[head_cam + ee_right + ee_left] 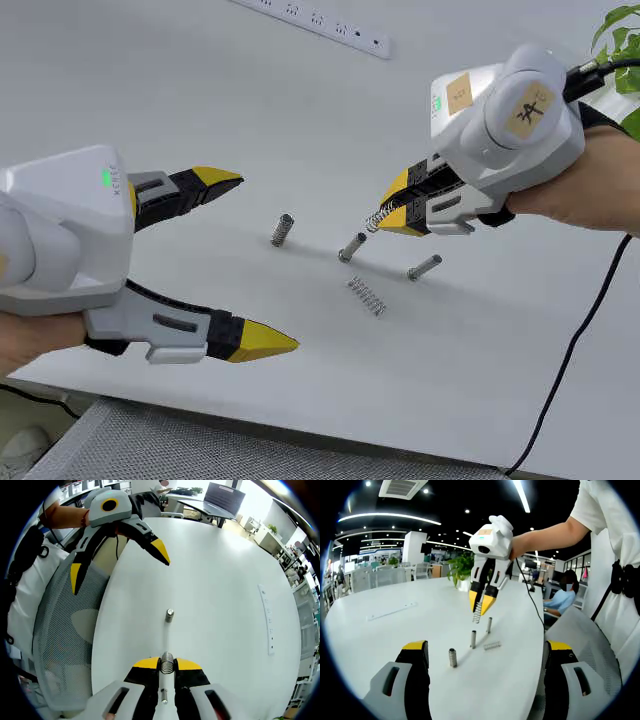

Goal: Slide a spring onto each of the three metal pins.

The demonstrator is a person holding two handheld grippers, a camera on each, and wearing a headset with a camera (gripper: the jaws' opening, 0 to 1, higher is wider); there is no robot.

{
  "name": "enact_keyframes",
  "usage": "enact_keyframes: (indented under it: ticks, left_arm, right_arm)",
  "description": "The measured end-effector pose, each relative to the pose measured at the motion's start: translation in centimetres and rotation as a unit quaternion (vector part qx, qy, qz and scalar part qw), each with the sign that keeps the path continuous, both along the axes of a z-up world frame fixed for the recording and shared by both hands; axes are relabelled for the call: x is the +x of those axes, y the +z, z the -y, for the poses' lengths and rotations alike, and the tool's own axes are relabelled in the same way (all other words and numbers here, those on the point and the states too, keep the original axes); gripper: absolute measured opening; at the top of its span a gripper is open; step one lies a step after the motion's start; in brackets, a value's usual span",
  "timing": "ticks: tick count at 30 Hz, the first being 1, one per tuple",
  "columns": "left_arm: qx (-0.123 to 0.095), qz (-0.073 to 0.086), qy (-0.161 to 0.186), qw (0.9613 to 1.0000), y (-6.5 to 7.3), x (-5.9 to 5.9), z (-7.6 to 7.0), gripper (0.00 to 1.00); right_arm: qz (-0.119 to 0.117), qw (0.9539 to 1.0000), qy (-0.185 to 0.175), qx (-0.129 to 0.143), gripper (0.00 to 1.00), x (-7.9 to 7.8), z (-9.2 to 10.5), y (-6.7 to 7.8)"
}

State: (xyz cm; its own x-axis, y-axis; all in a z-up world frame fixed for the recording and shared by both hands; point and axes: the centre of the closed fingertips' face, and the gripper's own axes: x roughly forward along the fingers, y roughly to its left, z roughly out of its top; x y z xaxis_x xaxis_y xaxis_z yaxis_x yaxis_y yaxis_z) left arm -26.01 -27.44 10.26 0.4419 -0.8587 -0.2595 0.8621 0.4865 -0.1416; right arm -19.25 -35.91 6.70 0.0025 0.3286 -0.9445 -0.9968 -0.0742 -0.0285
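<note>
Three short metal pins stand on the white table [200,90]. The left pin [283,230] wears a spring; the middle pin [352,247] and the right pin [424,267] are bare. A loose spring [366,295] lies flat in front of them. My right gripper [400,215] is shut on another spring [376,221], which hangs just above and right of the middle pin. In the right gripper view that held spring [167,662] sticks out between the yellow tips, over a pin [164,695]. My left gripper [268,262] is open and holds nothing, left of the pins.
A white power strip [315,20] lies at the table's far edge. Green plant leaves [622,40] show at the right. A black cable [580,340] trails off the right gripper. A grey mesh chair [150,440] sits below the near table edge.
</note>
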Motion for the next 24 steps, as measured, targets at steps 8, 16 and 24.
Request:
enact_keyframes:
  ticks: [8,16,24]
  left_arm:
    - [-0.007,-0.004,0.001,1.0000,-0.1,0.1,0.2,0.96]
    - [-0.010,-0.006,0.003,0.9999,-0.3,0.0,0.3,0.96]
    - [-0.013,-0.009,0.006,0.9999,-0.4,-0.1,0.2,0.96]
  right_arm:
    - [-0.008,0.9999,0.001,-0.014,0.07,0.2,0.1,-1.5]
    - [-0.013,0.9996,0.003,-0.023,0.07,0.1,0.3,-1.9]
    - [-0.017,0.9995,0.005,-0.027,0.07,0.0,0.3,-2.2]
